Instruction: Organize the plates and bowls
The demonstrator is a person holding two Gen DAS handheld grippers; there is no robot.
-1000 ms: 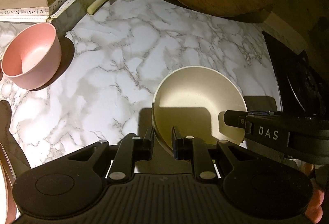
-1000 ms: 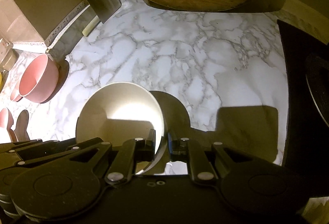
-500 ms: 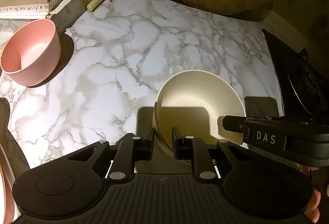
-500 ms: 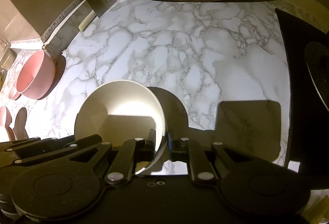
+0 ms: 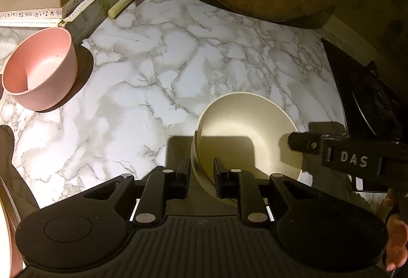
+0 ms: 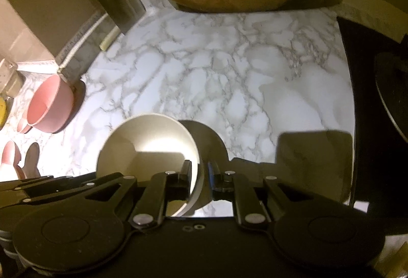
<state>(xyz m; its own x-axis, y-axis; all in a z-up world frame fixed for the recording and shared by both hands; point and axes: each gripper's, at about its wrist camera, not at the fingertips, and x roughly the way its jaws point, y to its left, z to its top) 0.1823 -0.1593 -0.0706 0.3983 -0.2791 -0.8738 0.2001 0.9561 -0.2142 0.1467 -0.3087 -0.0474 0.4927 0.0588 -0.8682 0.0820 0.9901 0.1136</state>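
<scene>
So the cream bowl (image 5: 244, 135) is sitting low over the marble table (image 5: 153, 79), toward its right side near the black stove (image 5: 377, 104), and both tools have it by the rim from opposite sides. Left tool (image 5: 201, 176) straddles the near-left rim, one finger inside and one outside; its jaws have just been opening a bit, and there looks to be a sliver of gap at the pads, so I'd call that grip loosening rather than tight. Right tool (image 6: 199, 176) is nearly closed on the rim and pinching the wall.

Looks like we're at the set-down or hand-off step: the bowl seems tilted slightly, and I can't tell for sure if its base is touching the table.

The pink bowl (image 5: 40, 73) is well apart on the far left, with more pink dishes at the left edge. My guess is the next move needs one tool to clear the rim cleanly without dragging the bowl.
</scene>
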